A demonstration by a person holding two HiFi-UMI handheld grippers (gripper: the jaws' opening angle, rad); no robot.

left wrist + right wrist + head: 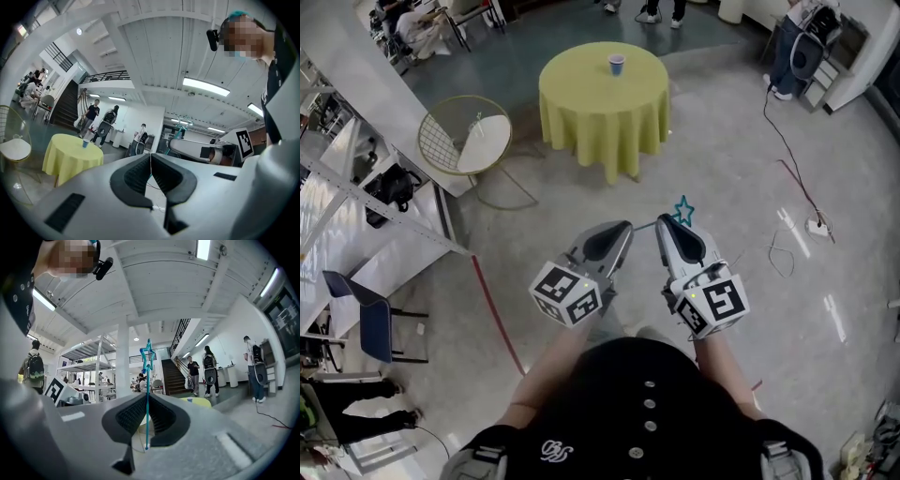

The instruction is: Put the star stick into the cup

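Carrying the star stick (682, 210) across the open floor to the cup (617, 63) looks to be the step in hand, since the cup stands on the yellow-clothed round table (581, 98) well ahead of the person and well apart from both grippers. To do it well, I would keep to the bare floor between the wire chair (450, 141) on the left and the cable (787, 159) trailing on the right. I would hold the stick upright and steady on the way and stop close enough to the table to look down into the cup's mouth. The lower end of the stick can then be lined up over the opening and lowered in before the grip is let go. The cup is small and light-looking, so a sideways knock could tip it. The left gripper (151, 161) is held out in front at waist height with its jaws closed together, pad against pad, and nothing between them. It carries nothing and touches nothing. Just beside it, the right gripper (147, 401) has its jaws nearly together, clamped on the thin teal shaft low down. The stick rises straight up out of the pads and the outlined star sits at its top, clear of the jaws.
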